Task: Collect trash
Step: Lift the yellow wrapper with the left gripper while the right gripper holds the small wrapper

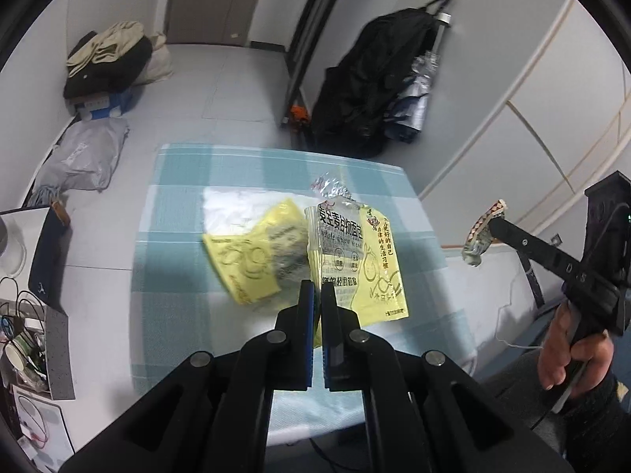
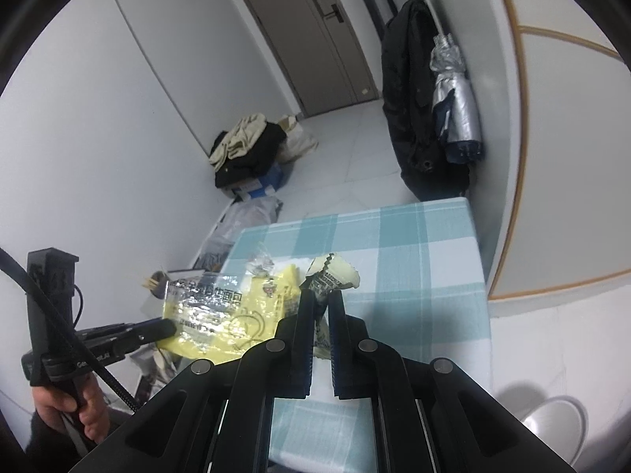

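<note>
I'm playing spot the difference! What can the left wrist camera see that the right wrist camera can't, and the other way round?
Only the left wrist: a dark blue box and tangled cables. Only the right wrist: a pot of sticks and a round grey thing. Both: the checked tablecloth, the black coat, the left fingers shut on the yellow bag, the right fingers shut on a small wrapper.
</note>
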Demonstrator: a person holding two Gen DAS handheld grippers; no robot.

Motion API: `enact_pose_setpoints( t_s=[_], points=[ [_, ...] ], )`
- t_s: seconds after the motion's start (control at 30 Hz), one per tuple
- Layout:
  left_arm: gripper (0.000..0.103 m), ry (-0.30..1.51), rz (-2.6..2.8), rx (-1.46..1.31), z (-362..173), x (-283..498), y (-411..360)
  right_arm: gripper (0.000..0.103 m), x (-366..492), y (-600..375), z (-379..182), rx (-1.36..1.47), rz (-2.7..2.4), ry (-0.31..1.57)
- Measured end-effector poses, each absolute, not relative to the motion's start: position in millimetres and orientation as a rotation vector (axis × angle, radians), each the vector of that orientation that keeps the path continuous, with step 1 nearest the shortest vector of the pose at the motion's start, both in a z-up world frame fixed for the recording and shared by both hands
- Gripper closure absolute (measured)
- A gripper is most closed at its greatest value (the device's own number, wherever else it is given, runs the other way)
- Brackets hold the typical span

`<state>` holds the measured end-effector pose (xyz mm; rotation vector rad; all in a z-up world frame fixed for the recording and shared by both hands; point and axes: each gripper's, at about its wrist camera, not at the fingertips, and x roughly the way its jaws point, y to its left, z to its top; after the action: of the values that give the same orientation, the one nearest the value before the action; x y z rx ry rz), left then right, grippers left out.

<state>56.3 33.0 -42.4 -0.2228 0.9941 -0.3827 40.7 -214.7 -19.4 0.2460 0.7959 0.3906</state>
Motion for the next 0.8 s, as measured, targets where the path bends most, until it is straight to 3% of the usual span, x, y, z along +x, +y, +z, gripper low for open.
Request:
enact_pose_setpoints(
  t_s=[0.8],
  points=[
    [0.103,0.816,-0.515,-0.035,34,6,-109,0.097,-74,-370,43,0.308,0.224,0.607]
  ],
)
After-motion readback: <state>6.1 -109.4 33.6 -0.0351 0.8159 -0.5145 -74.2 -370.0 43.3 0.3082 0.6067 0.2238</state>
